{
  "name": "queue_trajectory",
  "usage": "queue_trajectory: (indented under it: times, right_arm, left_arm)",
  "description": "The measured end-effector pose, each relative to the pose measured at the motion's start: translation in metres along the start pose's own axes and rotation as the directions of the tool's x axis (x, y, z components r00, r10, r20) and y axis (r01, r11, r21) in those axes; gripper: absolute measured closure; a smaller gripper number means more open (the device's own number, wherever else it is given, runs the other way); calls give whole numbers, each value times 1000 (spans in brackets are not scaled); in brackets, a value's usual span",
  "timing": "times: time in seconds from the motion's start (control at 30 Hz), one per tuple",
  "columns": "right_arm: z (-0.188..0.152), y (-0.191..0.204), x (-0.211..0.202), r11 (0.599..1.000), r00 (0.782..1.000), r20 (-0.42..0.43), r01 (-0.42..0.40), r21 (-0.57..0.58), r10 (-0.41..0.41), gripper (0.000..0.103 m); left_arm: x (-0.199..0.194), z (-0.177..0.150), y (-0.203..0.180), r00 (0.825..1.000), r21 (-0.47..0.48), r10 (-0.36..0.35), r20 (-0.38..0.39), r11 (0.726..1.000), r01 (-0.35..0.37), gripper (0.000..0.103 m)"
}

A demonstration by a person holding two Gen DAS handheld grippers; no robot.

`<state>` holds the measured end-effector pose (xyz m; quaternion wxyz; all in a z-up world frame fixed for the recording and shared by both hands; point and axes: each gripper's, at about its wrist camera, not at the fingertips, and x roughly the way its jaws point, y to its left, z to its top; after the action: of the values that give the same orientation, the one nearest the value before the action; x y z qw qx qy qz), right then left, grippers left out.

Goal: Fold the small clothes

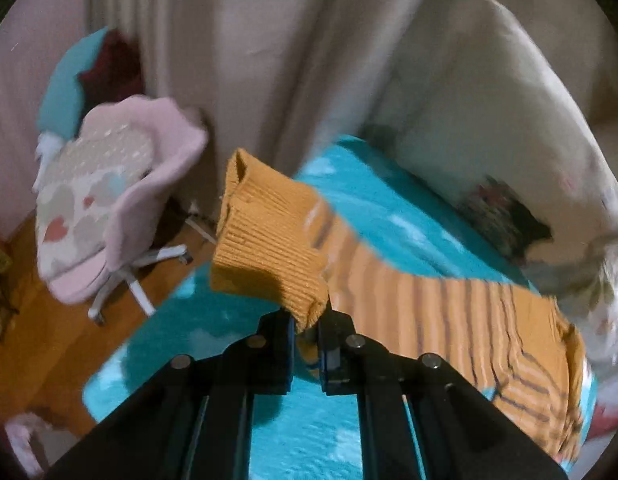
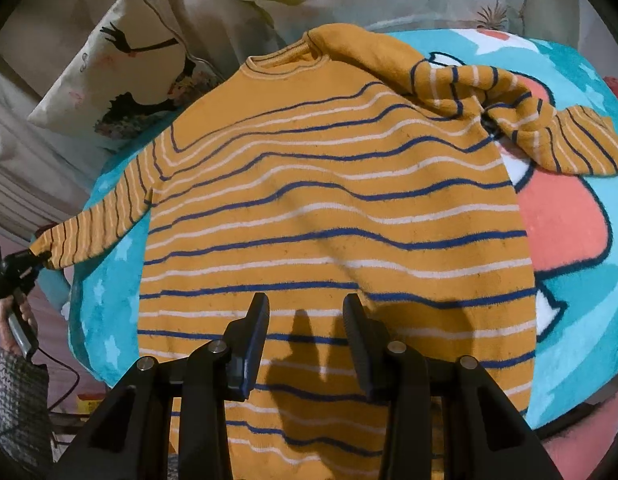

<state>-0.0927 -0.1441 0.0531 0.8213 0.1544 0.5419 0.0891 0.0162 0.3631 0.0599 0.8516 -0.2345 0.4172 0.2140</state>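
Through my left wrist camera, a beige curtain (image 1: 269, 48) hung behind a pink swivel chair (image 1: 121, 208) on a wooden floor (image 1: 49, 340), beside the turquoise blanket (image 1: 301, 432). My left gripper (image 1: 307, 334) was pinched tight on the ribbed cuff (image 1: 269, 248) of the orange striped sweater (image 1: 449, 320), its sleeve lifted off the blanket. Through my right wrist camera, the sweater (image 2: 329, 208) lay spread flat on that blanket (image 2: 581, 288), collar toward the pillows (image 2: 109, 76), the other sleeve (image 2: 509, 112) crumpled near its shoulder. My right gripper (image 2: 305, 344) hung about half open above the lower body, holding nothing.
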Motion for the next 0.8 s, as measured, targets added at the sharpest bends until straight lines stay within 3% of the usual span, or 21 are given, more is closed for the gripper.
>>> queue_trajectory:
  times: [0.1, 0.23, 0.4, 0.67, 0.8]
  right_arm:
    - [-3, -7, -2, 1000, 1000, -2, 18, 22, -18, 61]
    - [-8, -19, -7, 997, 999, 0, 37, 61, -37, 61]
    - [-11, -38, -15, 995, 999, 10, 34, 92, -35, 61]
    - [8, -95, -29, 995, 1000, 27, -10, 101, 7, 61]
    - [19, -141, -41, 993, 999, 30, -24, 119, 21, 61]
  left_arm:
    - [-5, -13, -37, 997, 82, -80, -19, 993, 82, 95]
    - [-13, -32, -102, 977, 189, -204, -61, 959, 212, 95]
    - [-17, -70, -205, 925, 274, -343, -163, 885, 376, 95]
    - [-15, -146, -366, 866, 341, -412, -282, 801, 492, 95]
    - [1, -184, -433, 864, 379, -393, -315, 782, 494, 95]
